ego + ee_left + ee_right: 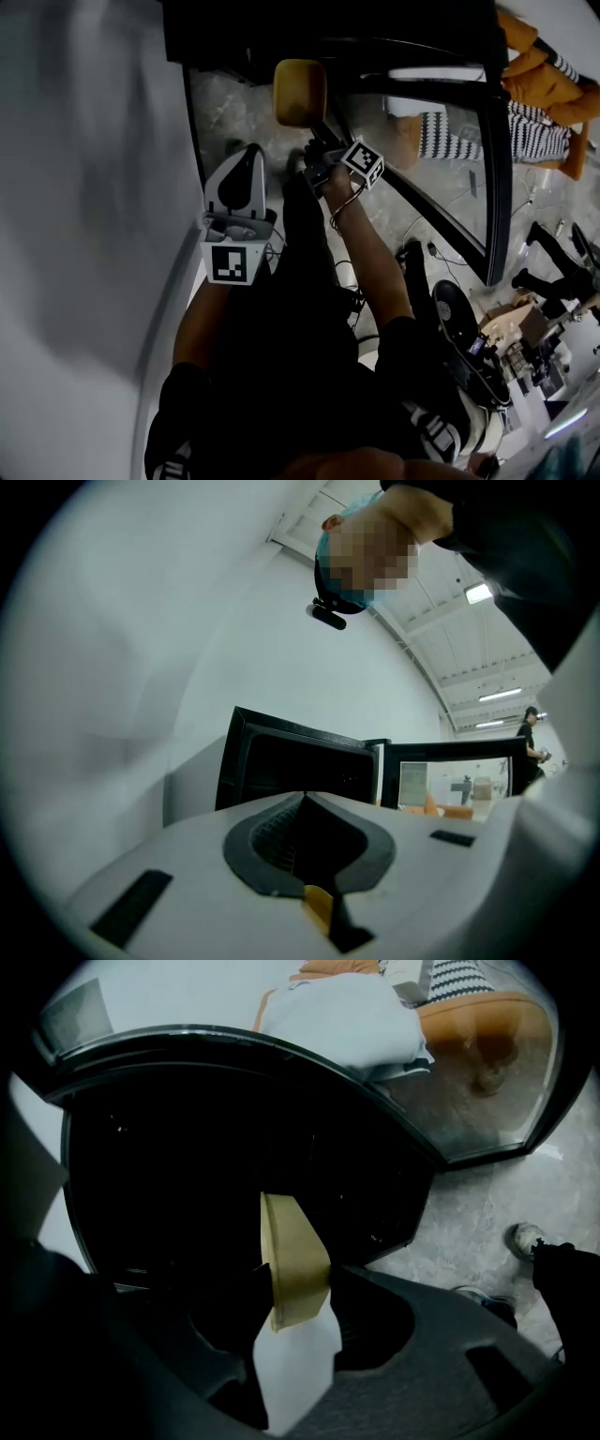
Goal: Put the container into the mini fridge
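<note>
Head view, right gripper: out in front, jaws clamped on the container, whose tan lid faces up at us.
Head view, container: held low at the mouth of the black mini fridge, over the speckled floor. Whether it has crossed the threshold, I can't tell.
Head view, fridge door: wide open on the right, glass panel showing.
Head view, left gripper: nearer the person, beside the grey wall, apart from the container.
Left gripper view, left gripper: jaws together, dark pads meeting, nothing between them.
Left gripper view, mini fridge: beyond the jaws, dark cavity facing us, its door open at the right.
Right gripper view, right gripper: a jaw pressed on either side of the container, about where lid meets body.
Right gripper view, container: tan lid on a white body, tilted between the jaws, set against the fridge's black interior.
Right gripper view, fridge door: glass, curving across the upper right.
Right gripper view, shoe: on the floor at the right edge.
</note>
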Tool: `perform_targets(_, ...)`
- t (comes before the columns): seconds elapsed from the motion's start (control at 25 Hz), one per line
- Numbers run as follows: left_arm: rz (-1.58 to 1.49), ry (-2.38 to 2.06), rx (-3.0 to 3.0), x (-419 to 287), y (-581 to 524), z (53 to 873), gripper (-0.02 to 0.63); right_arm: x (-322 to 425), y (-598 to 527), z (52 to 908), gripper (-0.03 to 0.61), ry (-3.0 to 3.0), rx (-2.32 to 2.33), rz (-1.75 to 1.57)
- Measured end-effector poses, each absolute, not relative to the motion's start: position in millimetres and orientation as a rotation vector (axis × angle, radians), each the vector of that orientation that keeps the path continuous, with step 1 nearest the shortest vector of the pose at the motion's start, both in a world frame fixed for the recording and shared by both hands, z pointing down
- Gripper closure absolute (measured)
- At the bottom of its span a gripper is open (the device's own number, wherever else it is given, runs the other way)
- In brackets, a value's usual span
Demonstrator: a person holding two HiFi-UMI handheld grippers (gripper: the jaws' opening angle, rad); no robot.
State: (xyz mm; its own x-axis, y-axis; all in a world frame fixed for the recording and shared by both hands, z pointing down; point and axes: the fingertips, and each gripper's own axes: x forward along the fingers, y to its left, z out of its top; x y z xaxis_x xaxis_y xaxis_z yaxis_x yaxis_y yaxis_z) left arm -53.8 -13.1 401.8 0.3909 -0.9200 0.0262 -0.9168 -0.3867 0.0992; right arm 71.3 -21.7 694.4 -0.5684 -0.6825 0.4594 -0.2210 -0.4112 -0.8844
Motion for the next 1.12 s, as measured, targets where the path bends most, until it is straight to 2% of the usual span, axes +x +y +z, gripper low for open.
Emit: perform_targets(1.12,-0.05,-1.715,2.498,-53,-36,415,0.609,83,-76,734,0.4,1.415,-1.25,-2.009)
